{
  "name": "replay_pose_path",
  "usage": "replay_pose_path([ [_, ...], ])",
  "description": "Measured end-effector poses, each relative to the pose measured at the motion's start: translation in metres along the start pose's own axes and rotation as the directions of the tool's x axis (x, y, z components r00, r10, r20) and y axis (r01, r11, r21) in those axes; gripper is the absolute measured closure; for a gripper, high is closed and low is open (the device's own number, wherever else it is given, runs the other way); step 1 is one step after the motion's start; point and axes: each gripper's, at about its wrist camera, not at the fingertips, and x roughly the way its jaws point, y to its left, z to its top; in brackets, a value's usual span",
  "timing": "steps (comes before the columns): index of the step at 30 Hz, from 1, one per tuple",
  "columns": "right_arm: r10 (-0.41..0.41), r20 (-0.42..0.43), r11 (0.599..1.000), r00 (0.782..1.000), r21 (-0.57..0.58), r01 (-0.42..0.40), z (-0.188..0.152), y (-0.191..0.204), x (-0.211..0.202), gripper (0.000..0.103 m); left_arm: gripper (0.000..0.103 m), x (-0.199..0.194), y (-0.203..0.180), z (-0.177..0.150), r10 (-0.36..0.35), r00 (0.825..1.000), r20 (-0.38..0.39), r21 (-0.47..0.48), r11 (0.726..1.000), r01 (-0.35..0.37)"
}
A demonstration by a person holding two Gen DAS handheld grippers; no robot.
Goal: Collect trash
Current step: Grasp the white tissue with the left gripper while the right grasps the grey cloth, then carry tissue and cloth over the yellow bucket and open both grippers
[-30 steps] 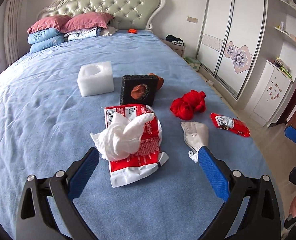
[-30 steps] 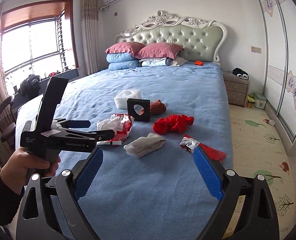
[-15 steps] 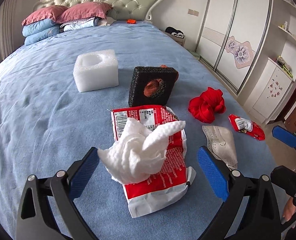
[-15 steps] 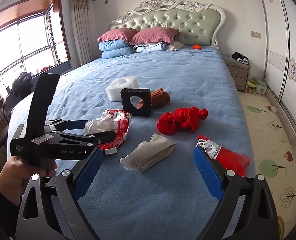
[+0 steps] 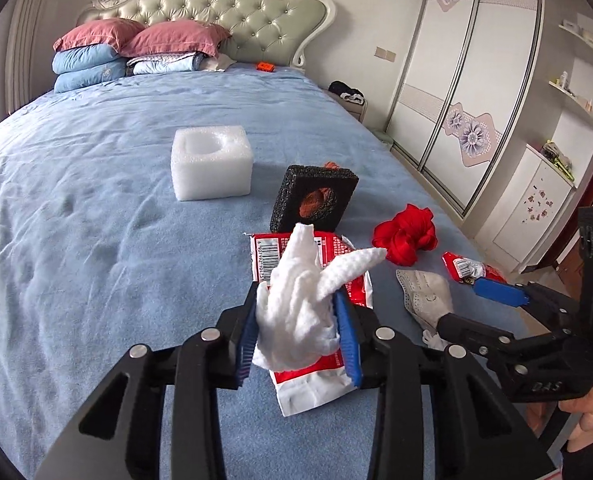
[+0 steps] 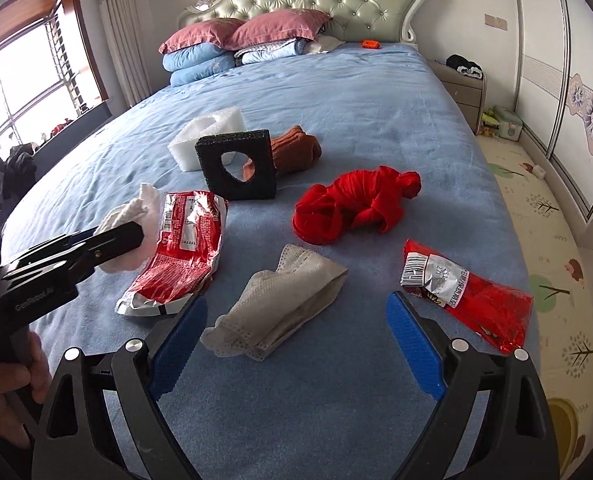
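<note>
My left gripper (image 5: 296, 296) is closing its jaws on a crumpled white tissue (image 5: 296, 320); both blue pads touch its sides. The tissue lies on a red and white snack wrapper (image 5: 316, 384) on the blue bed (image 5: 76, 240). In the right wrist view the same tissue (image 6: 136, 208) shows at the tip of the left gripper (image 6: 128, 232). My right gripper (image 6: 294, 304) is open low over a grey face mask (image 6: 280, 300), which lies between its fingers untouched. A red foil wrapper (image 6: 468, 288) lies just right of it.
A red cloth bundle (image 6: 356, 204), a black foam block with a hole (image 6: 238, 164), a brown cloth (image 6: 296, 152) and a white foam block (image 5: 212, 162) lie further up the bed. Pillows (image 5: 136, 48) are at the headboard. The bed's edge and a floor mat (image 6: 544, 208) are to the right.
The left gripper's jaws have come together around the white tissue after moving forward over it. The right gripper has come down and forward over the grey mask, still open.
</note>
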Motion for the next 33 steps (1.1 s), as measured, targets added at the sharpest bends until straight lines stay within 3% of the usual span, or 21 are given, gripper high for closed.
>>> replay_pose_path([
  [3, -0.014, -0.033, 1.000, 0.999, -0.003, 0.014, 0.001, 0.000, 0.011, 0.028, 0.067, -0.009, -0.003, 0.000, -0.020, 1.000, 0.009, 0.007, 1.000, 0.020],
  [6, -0.004, -0.065, 1.000, 0.998, 0.027, 0.005, 0.002, -0.005, 0.021, 0.031, 0.067, -0.015, -0.005, 0.000, -0.039, 0.999, 0.013, 0.010, 0.999, 0.038],
  [8, 0.014, -0.080, 0.999, 0.997, 0.042, -0.011, 0.002, -0.008, 0.024, 0.045, 0.067, -0.019, -0.008, 0.000, -0.037, 0.999, 0.018, 0.022, 0.999, 0.036],
  [9, 0.040, -0.086, 0.998, 0.996, 0.044, -0.036, 0.001, -0.008, 0.024, 0.064, 0.067, -0.020, -0.010, 0.001, -0.045, 0.999, 0.018, 0.021, 0.999, 0.045],
  [10, 0.052, -0.092, 0.998, 0.994, 0.039, -0.048, 0.000, -0.007, 0.022, 0.074, 0.067, -0.021, -0.011, 0.001, -0.058, 0.998, 0.017, 0.017, 0.998, 0.058],
  [12, 0.054, -0.082, 0.998, 0.995, 0.014, -0.053, -0.002, -0.005, 0.017, 0.085, 0.067, -0.024, -0.013, 0.000, -0.086, 0.996, 0.013, 0.006, 0.996, 0.086],
  [22, 0.076, 0.063, 0.997, 0.995, -0.024, -0.075, -0.025, -0.017, -0.054, 0.089, 0.067, -0.039, -0.061, -0.006, -0.200, 0.980, -0.005, 0.027, 0.979, 0.200],
  [33, -0.031, 0.166, 0.998, 0.986, 0.067, 0.020, -0.077, -0.097, -0.141, 0.089, 0.067, -0.020, -0.174, -0.021, -0.346, 0.932, -0.111, 0.108, 0.928, 0.357],
])
